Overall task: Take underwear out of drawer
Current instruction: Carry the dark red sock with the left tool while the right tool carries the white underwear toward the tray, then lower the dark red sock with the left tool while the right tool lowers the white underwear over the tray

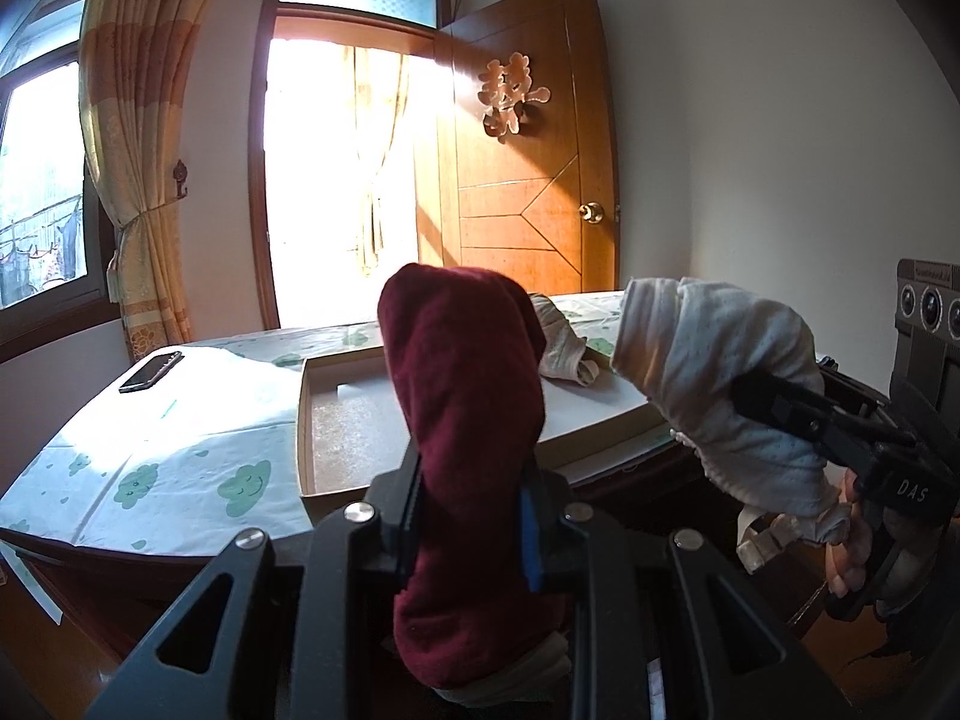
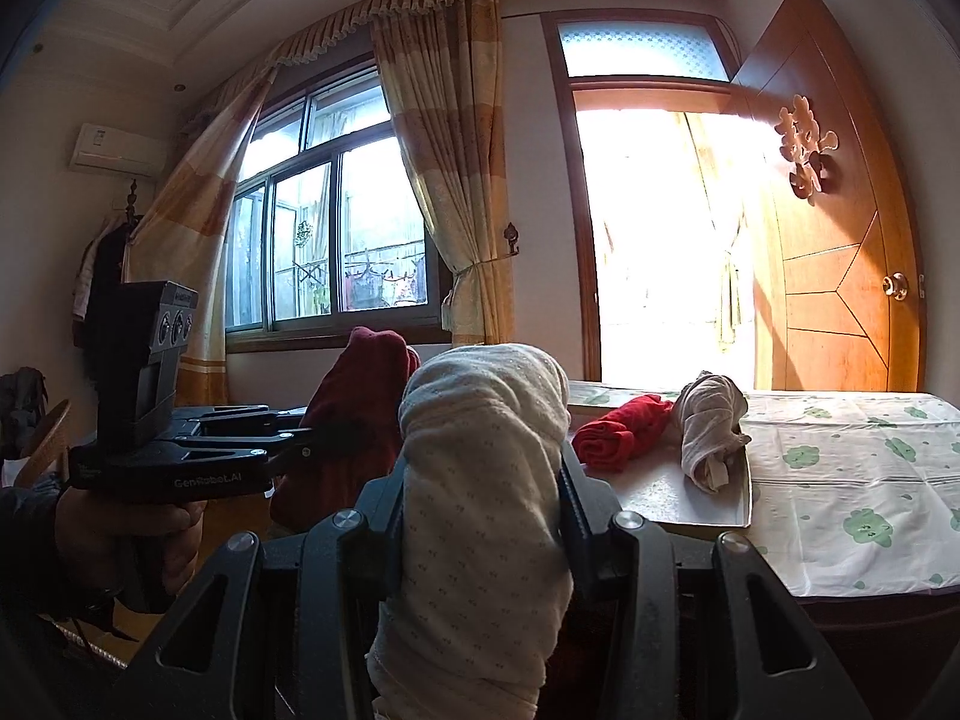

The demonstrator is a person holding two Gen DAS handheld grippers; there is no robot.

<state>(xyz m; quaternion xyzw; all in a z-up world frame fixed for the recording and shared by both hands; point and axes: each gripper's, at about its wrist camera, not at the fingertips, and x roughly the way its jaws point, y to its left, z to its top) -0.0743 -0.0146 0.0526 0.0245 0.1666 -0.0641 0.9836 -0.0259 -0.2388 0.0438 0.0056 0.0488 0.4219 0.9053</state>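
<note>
Clearly both pieces are soft and light: the dark maroon knitted roll of underwear [image 1: 465, 420] stands pinched at its waist in the left gripper [image 1: 474, 534], sagging a little above and below the jaws, and the pale cream dotted cotton roll of underwear [image 2: 480, 480] is clamped the same way in the right gripper [image 2: 480, 534]. Such cloth should neither slip nor break, but a roll can unfurl, so I judge the middle of the bundle, where the layers are thickest, the best hold. Both rolls hang in the air off the near edge of the table with the green cloud-print cloth [image 2: 840, 480]. Beyond them, on a shallow white cardboard tray [image 1: 336, 414] at that edge, lie a bright red folded garment [image 2: 621, 432] and a beige rolled garment [image 2: 711, 426]. A black phone [image 1: 151, 371] rests towards the far left corner. The drawer itself shows in neither view, the rolls' lower ends are cut off, and the glare from the doorway washes out what lies behind.
</note>
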